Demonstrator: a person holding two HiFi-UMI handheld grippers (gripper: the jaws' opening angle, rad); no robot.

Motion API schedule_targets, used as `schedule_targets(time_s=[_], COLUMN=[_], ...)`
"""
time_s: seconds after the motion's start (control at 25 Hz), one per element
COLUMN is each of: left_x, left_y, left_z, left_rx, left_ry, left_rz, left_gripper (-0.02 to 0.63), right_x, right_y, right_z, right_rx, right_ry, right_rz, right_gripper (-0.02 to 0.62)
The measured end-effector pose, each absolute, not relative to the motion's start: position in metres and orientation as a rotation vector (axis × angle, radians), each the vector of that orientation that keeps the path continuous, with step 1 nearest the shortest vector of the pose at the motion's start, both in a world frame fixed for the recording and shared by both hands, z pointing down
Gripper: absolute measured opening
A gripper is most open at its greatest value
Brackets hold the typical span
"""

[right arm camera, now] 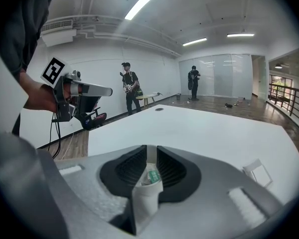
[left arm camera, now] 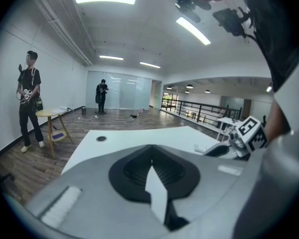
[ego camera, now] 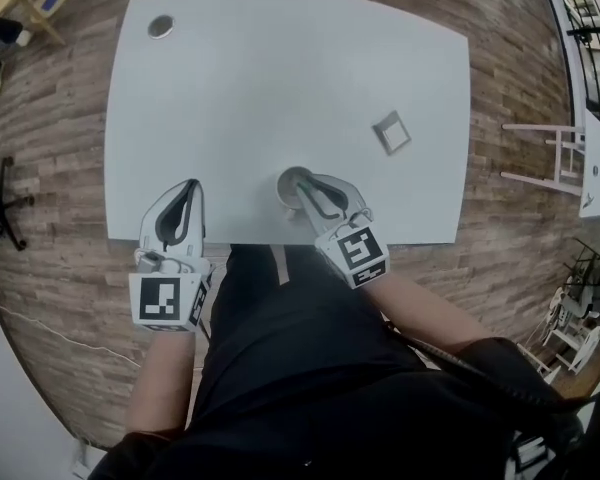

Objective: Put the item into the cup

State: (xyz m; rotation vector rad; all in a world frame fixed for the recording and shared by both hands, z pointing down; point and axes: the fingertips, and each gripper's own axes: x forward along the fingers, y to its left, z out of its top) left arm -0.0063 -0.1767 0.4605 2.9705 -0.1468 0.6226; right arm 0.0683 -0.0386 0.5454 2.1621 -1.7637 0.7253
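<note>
Since the right gripper (ego camera: pixel 306 184) is held with its jaws apart over the white paper cup (ego camera: pixel 291 190), nothing is being clamped; the pads are not seen pressing on the cup wall. The small green-and-white item (right arm camera: pixel 153 176) is seen inside the cup (right arm camera: pixel 145 199), just under the rim, at lower centre of the right gripper view. Drop is judged done. Whether the item lies fully below the rim cannot be told.

The left gripper (ego camera: pixel 192 188) is kept at lower left of the head view, jaws closed on nothing (left arm camera: pixel 152 148), apart from the cup.

Risks from here:
- The cup is stood close to the near edge of the white table (ego camera: pixel 280 68), at centre bottom of the tabletop. A nudge towards the person could send it off.
- The rim is straddled by the jaws, so it could be hooked on pull-back if the gripper is not lifted first; a light cup would be tipped and the item spilled.
- The item could be dragged back out if it rides high against a pad.

The small pale square piece (ego camera: pixel 391 131) at right of centre is well clear.
</note>
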Motion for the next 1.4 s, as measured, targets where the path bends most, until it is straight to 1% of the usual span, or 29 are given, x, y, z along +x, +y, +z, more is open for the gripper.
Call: schedule_targets(time_s=[0.32,0.68,1.12,1.4], left_x=[-0.002,0.009,0.033,0.043], left_y=[-0.179,-0.178,-0.165,-0.160], left_z=[0.464,0.456,0.424,0.401], left_rx=[2.990,3.026,3.115,3.180], left_ry=[-0.118,-0.048,0.063,0.088], left_rz=[0.600,0.560,0.471,0.398], left_gripper=[0.002,0.002,0.002,0.002], right_x=[0.066,0.085,0.109,0.138], right_y=[-0.044,-0.039,-0.020,-0.002], right_z=[0.553,0.536,0.505,0.485], right_rx=[2.197,2.285,2.416,2.502], right_ry=[-1.753,-1.689,-1.606,-1.512], right_rz=[0.740,0.677,0.579,0.488], right_gripper=[0.069,0.069,0.067,0.067])
